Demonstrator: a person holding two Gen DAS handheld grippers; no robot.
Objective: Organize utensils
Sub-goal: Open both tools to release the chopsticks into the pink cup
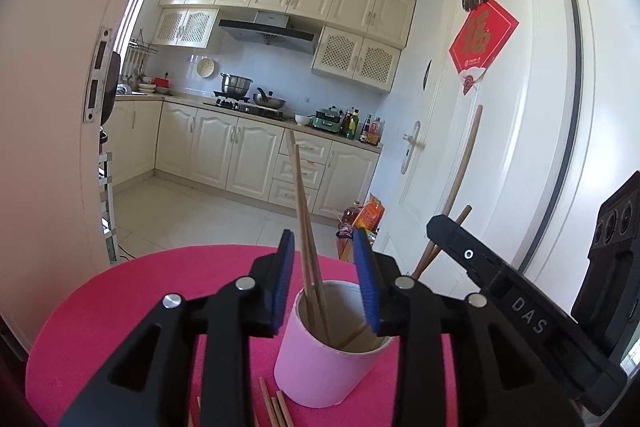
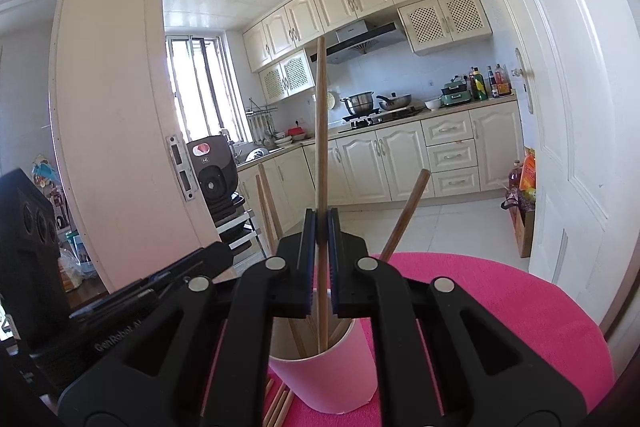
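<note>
A pink paper cup stands on the round pink table. Several wooden chopsticks stand in it. My left gripper is open above the cup's rim; two upright chopsticks rise between its blue pads, and neither pad presses on them. My right gripper is shut on one long chopstick whose lower end reaches down into the cup. Another chopstick leans out to the right. A few loose chopsticks lie on the table in front of the cup.
A white door stands close on the right, and an open door leaf on the left. Bags and bottles sit on the floor past the table's far edge. The kitchen lies beyond.
</note>
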